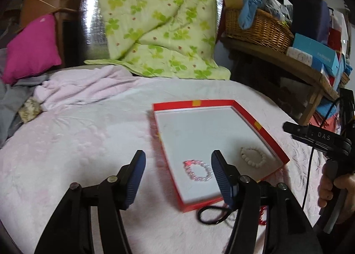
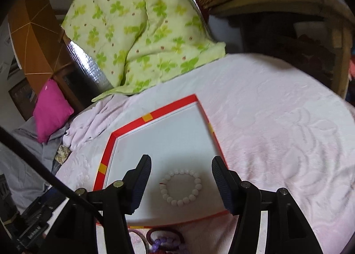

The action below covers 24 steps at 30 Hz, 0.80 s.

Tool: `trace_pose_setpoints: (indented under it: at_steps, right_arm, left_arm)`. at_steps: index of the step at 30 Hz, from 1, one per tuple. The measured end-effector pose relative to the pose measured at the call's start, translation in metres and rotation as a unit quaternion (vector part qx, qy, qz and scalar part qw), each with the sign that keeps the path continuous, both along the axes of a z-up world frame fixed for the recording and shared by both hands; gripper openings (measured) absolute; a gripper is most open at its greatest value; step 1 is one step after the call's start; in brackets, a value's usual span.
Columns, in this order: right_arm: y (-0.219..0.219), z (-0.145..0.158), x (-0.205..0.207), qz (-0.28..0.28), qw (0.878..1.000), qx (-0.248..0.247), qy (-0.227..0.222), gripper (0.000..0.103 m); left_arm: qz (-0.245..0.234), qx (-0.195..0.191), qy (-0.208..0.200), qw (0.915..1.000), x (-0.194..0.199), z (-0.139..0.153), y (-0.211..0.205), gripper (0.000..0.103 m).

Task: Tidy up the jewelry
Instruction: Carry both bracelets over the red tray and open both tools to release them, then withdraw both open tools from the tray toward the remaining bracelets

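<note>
Pale pink bedspread (image 1: 88,134), cluttered bedroom behind. Red-rimmed box lid (image 1: 261,129) sits on it, with a pink bracelet (image 1: 197,169) and white bead bracelet (image 2: 181,187) lying inside. Left gripper (image 1: 177,178) and right gripper (image 2: 181,178) both hang released, gripping nothing.

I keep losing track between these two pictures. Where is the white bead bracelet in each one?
Left wrist view: the white bead bracelet lies in the near right corner of the red-rimmed tray, right of the pink bracelet.
Right wrist view: the white bracelet lies low in the middle, on the tray floor between the open fingers of the right gripper.
Shared landmark: the green clover-print quilt behind the tray.
</note>
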State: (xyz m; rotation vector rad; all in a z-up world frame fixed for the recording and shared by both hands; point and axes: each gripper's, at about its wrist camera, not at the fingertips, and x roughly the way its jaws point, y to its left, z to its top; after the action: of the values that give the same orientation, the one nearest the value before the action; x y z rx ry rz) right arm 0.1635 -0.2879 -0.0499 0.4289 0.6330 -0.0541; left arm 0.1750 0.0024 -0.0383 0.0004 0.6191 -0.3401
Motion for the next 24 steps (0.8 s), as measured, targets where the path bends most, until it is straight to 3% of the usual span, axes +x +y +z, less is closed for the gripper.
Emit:
trace_pose_setpoints:
  at_steps: [5,14,19,24]
  right_arm:
    - [0.01,0.012,-0.021,-0.014,1.0,-0.023,0.001,0.061]
    - [0.025,0.023,-0.05,-0.014,0.998,-0.046,0.039,0.061]
    - [0.026,0.039,-0.034,-0.009,0.999,-0.045,0.025,0.061]
    - [0.036,0.032,-0.02,0.018,0.999,-0.039,0.011,0.061]
  left_arm:
    - [0.026,0.033,-0.02,0.9989,-0.014,0.002,0.019,0.071]
    - [0.044,0.03,-0.018,0.9984,-0.018,0.0,0.049,0.071]
    - [0.063,0.029,-0.007,0.9976,-0.009,-0.004,0.055,0.071]
    - [0.059,0.061,-0.016,0.9963,-0.006,-0.006,0.051,0.073]
